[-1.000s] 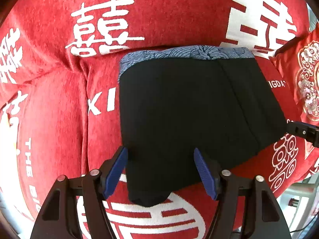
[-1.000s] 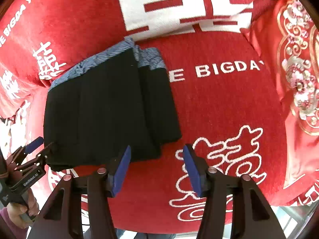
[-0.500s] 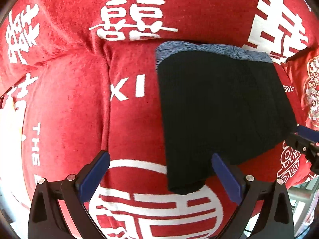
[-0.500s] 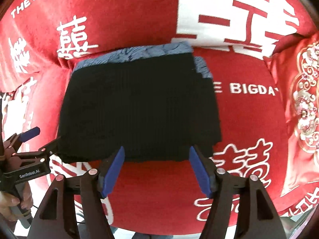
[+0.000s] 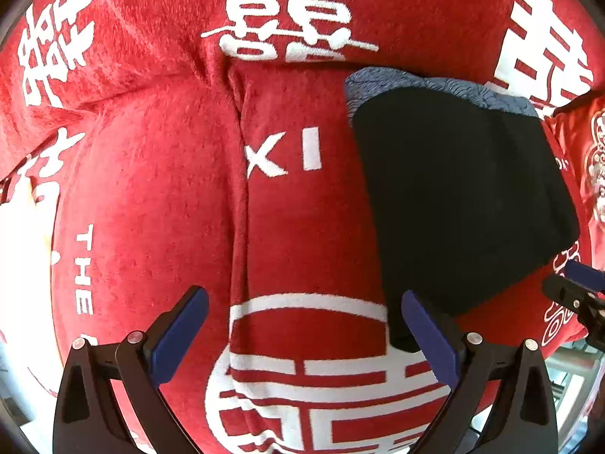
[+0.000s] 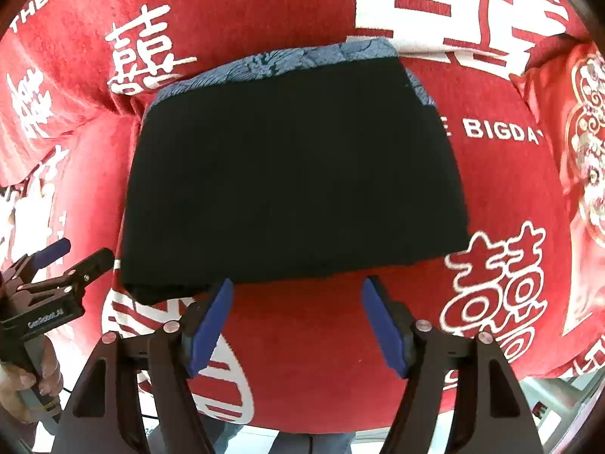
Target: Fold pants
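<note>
Pants [image 6: 295,174]: folded into compact black rectangle, flat on red sofa cover [image 6: 510,189], blue waistband at far edge. Left gripper [image 5: 302,336] and right gripper [image 6: 297,321]: fingers spread, empty, clear of fabric, likely after release. Layer count under top fold hidden; near-left corner bunched.

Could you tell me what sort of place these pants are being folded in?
Probably a home living room: the folded black pants lie on a cushioned seat, likely a sofa, draped in a red wedding-style cover printed with white double-happiness characters, and an embroidered red cushion sits beside it.
</note>
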The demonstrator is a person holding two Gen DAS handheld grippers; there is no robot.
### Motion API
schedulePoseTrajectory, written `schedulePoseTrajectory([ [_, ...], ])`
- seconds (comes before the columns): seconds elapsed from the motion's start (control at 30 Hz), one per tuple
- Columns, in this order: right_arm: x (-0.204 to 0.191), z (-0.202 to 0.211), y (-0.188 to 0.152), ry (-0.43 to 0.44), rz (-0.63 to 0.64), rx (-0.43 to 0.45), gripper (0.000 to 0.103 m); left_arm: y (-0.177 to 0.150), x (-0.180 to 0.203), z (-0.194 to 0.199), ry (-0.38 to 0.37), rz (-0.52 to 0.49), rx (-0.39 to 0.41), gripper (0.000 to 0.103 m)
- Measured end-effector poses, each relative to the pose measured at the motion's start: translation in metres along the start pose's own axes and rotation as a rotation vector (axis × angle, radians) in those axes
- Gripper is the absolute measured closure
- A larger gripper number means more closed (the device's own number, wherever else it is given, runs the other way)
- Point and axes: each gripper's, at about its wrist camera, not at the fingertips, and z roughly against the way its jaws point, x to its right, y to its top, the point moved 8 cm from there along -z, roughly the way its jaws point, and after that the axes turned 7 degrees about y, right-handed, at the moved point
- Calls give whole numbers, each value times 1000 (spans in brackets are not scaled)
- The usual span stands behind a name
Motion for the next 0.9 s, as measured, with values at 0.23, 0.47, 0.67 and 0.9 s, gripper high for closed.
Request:
schedulePoseTrajectory([
  [0.23, 5, -2, -20, -1, -45, 10, 28, 2, 0, -2, -2, -11, -1, 1],
  [0.47, 26, 15, -5, 21, -64, 75, 27, 12, 13, -3, 0, -14, -9, 1],
  [0.67, 58, 21, 16, 24, -66, 78, 27, 27, 29, 0, 20, 28, -11, 1],
  [0.9, 89, 24, 35, 42, -37, 58, 27, 38, 52, 1, 48, 52, -27, 1],
])
